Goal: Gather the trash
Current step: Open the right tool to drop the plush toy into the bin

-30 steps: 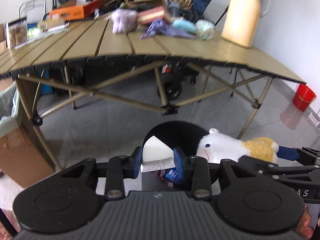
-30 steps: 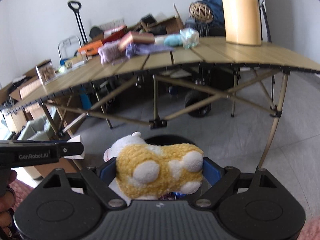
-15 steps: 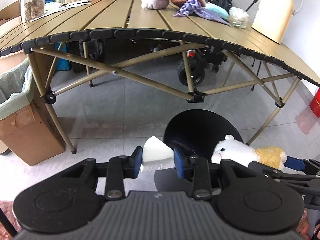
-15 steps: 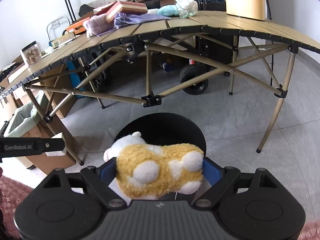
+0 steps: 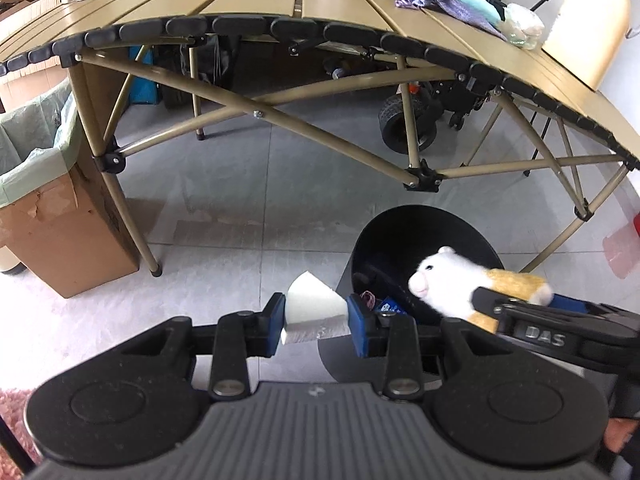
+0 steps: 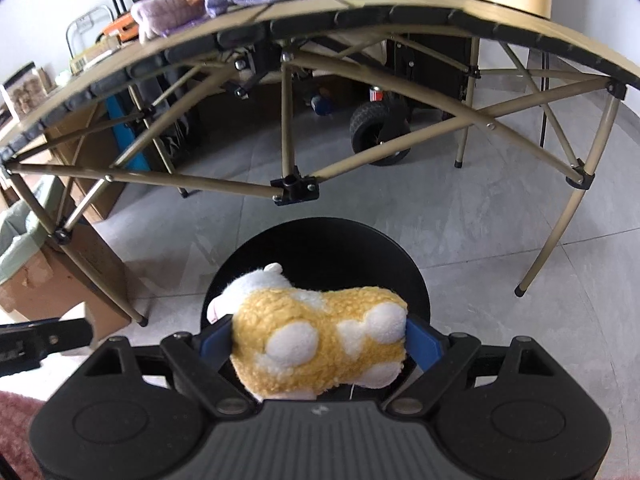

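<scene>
Right wrist: plush toy [image 6: 320, 344] (yellow, white-spotted).

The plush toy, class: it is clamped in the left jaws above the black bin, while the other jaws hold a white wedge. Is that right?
Not quite. The plush toy sits in the right gripper, as the right wrist view shows. It hangs above the black bin; the left gripper holds the white wedge.

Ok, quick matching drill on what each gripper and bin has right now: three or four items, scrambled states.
Things:
1. left gripper
2. right gripper
3. black bin
4. cardboard box

States:
a. lined with a green bag
b. clamps a white foam wedge
c. on the floor under both grippers
d. clamps a yellow-and-white plush toy

Pairs: 1-b, 2-d, 3-c, 4-a
</scene>
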### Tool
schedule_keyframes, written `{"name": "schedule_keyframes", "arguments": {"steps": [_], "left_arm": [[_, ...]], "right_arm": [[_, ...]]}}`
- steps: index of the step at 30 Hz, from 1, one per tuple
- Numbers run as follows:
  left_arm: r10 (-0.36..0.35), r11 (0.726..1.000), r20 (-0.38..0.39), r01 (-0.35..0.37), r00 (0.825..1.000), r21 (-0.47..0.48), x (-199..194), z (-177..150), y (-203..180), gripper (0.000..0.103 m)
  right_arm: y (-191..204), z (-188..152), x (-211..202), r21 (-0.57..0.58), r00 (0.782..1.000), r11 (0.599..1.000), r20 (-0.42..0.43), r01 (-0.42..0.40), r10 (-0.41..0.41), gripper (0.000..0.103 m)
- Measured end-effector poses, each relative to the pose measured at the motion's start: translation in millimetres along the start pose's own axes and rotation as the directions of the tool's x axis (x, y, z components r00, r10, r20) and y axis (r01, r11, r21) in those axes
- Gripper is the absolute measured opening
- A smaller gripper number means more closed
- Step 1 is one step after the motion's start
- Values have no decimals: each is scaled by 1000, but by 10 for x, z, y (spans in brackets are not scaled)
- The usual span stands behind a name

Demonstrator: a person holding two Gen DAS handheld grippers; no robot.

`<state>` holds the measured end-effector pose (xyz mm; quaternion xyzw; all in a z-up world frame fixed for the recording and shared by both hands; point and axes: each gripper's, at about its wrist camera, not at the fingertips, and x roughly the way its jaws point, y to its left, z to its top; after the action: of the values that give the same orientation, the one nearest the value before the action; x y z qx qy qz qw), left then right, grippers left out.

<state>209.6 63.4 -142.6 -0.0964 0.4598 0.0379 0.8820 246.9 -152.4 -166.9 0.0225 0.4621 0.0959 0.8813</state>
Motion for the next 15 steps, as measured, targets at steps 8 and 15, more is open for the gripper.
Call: {"name": "schedule_keyframes", "arguments": {"steps": [8,15], "left_arm": [[4,1000,-2,-4,1000,-3,1,19,-7,34],[6,1000,-8,-6,1000,1,8,15,-19,34]], "right_arm": [[44,24,295,-18,998,1000,-67,10,-11,89],[3,28,381,-6,997,1000,-77,5,-6,99]]}}
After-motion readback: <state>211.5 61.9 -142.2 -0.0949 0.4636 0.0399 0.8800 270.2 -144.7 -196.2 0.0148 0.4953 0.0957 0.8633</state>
